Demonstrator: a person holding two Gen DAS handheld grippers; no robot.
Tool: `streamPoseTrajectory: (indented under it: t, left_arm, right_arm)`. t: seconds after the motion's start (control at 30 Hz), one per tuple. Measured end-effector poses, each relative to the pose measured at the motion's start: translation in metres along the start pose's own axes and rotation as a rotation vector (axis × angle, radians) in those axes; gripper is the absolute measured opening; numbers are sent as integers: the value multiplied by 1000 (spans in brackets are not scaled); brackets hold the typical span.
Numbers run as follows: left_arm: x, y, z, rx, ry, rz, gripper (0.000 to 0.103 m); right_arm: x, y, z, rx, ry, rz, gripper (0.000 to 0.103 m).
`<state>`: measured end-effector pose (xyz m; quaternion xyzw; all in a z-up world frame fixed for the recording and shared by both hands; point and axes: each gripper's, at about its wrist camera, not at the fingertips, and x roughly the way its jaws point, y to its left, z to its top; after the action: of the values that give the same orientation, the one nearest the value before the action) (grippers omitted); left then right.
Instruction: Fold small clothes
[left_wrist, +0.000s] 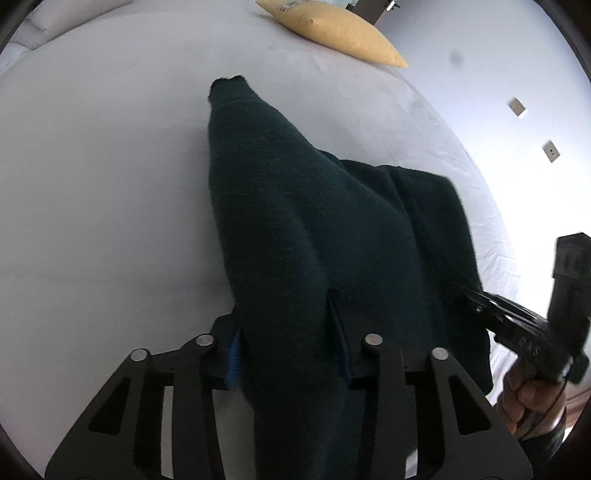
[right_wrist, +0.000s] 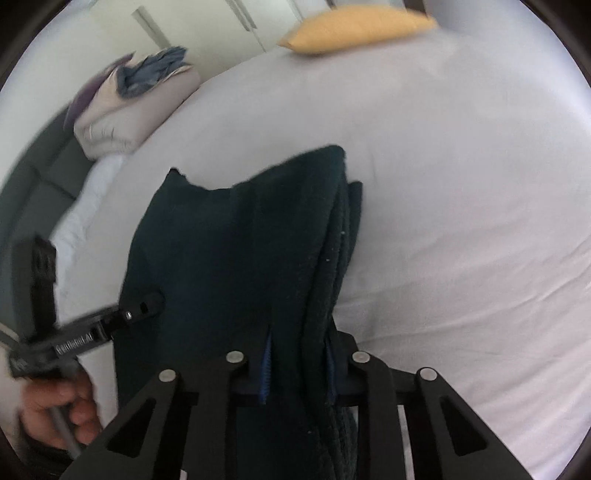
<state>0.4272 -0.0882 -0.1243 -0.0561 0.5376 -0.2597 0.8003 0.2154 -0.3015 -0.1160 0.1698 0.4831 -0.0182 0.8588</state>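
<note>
Both claws, left (left_wrist: 291, 343) & right (right_wrist: 299, 365), pinch the dark-green knit garment (left_wrist: 295, 221) (thick, folded) over smooth white sheet (left_wrist: 110, 184).

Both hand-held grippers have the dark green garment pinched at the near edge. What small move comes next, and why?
Probably carry the near edge forward over the rest and lay it down. The left hand-held gripper and the right hand-held gripper each clamp a bunch of the dark green garment, and its far end still rests on the white bed sheet with bare sheet beyond it.
</note>
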Motion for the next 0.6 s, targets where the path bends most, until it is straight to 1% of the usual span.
streamPoseTrajectory:
  t: [0.07,0.17,0.23,0.33,0.43,0.5,0.53,0.6]
  left_arm:
    - [-21,-8,-8,20,-28,8,34]
    - [-60,-19,-24,64,-81,35,34]
    - [-85,-20,-37,78,-108,46,34]
    - [-114,-17,-59,85,-121,62,34]
    - [-128,-15,-82,93,-121,79,34]
    - [-132,-7,-96,81,-112,84,34]
    - [-137,-5,-112,69,-105,80,34]
    - [-131,1,-126,56,-86,75,34]
  right_arm:
    - [-20,21,-6,-49,-38,-25,23]
    - [-52,47,-19,-87,-87,-13,23]
    - [-70,63,-31,-110,-109,7,23]
    - [-87,78,-55,-111,-107,56,23]
    - [-95,93,-80,-113,-102,90,23]
    - [-94,95,-93,-105,-91,108,23]
    - [-91,95,-100,-102,-84,114,23]
    - [-84,99,-109,-104,-69,103,23]
